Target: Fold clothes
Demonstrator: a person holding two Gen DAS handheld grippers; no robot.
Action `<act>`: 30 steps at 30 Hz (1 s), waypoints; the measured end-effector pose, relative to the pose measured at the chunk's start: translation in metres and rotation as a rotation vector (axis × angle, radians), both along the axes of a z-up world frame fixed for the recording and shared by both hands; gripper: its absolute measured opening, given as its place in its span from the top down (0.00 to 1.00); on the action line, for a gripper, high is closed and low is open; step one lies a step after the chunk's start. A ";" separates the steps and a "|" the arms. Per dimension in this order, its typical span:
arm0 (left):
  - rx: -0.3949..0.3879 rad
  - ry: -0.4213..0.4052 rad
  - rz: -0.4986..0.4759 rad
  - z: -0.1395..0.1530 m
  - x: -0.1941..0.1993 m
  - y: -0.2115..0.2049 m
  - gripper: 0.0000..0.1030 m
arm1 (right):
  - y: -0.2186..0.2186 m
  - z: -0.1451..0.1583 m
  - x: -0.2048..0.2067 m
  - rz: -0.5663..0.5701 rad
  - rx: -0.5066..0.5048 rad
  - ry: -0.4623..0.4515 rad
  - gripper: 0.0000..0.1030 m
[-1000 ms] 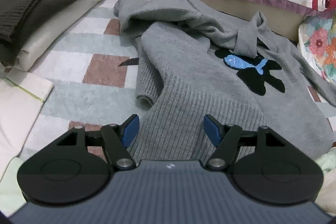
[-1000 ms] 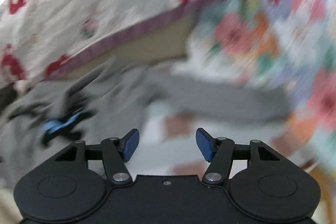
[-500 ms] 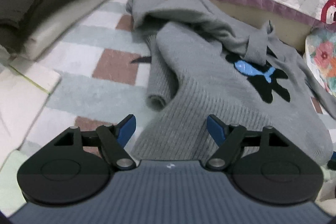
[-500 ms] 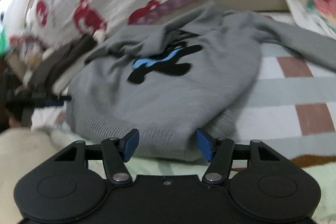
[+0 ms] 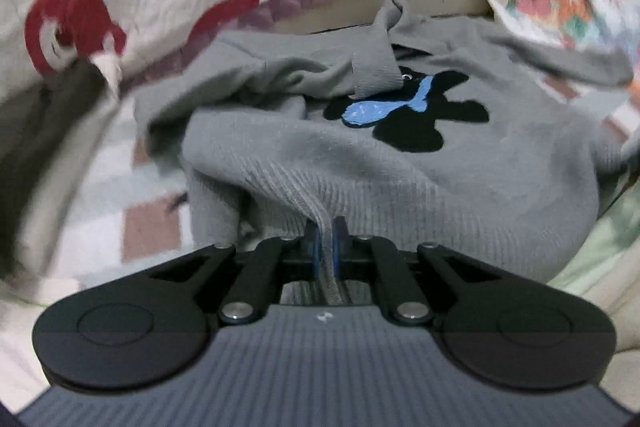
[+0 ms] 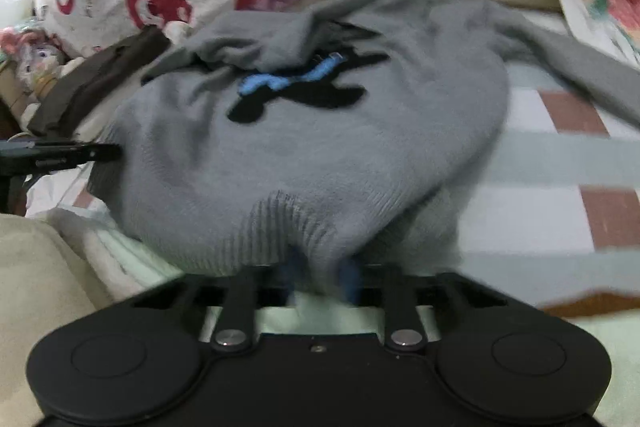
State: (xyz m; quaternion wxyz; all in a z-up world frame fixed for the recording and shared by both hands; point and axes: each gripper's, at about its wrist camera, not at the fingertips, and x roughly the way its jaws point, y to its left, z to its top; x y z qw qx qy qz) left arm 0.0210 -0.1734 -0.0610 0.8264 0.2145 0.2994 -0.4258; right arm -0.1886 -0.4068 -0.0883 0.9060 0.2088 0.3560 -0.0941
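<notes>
Both my claws, wide apart a second ago, have just closed. My left claw (image 5: 326,247) and right claw (image 6: 320,273) each clamp the ribbed hem of the grey knitted sweater (image 5: 400,163), which lies crumpled on the bed directly ahead, ready for lifting and straightening.

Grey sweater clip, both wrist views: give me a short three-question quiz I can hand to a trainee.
1. True or false: the left gripper is shut on the ribbed hem of the grey sweater.
2. What colour is the small shape lying over the black patch on the sweater's front?
3. What is the right gripper pinching? A) a sleeve cuff B) the ribbed hem C) the quilt

Key
1. True.
2. Blue.
3. B; its jaws have just been closing, with knit bunched between the blue pads.
</notes>
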 end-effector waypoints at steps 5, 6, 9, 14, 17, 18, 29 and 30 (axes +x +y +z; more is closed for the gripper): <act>-0.024 0.105 0.100 -0.008 0.024 0.007 0.94 | -0.042 0.047 0.038 -0.059 0.078 -0.188 0.96; -0.043 0.142 0.118 -0.009 0.031 0.009 0.94 | -0.046 0.053 0.049 -0.056 0.045 -0.181 0.98; -0.093 0.217 0.155 -0.014 0.043 0.019 0.94 | -0.053 0.068 0.079 -0.042 -0.066 -0.143 0.98; -0.109 0.233 0.170 -0.018 0.045 0.021 0.94 | -0.040 0.076 0.072 0.001 -0.156 -0.071 0.87; -0.092 0.239 0.175 -0.021 0.047 0.019 0.94 | -0.025 0.070 0.041 0.026 -0.202 -0.037 0.73; -0.084 0.242 0.179 -0.022 0.047 0.019 0.92 | -0.021 0.065 0.028 0.032 -0.211 -0.024 0.73; -0.055 0.349 0.262 -0.039 0.064 0.026 0.51 | -0.023 -0.004 -0.038 -0.024 0.002 0.187 0.45; -0.055 0.358 0.265 -0.040 0.065 0.027 0.48 | -0.018 -0.008 -0.037 -0.019 -0.011 0.195 0.44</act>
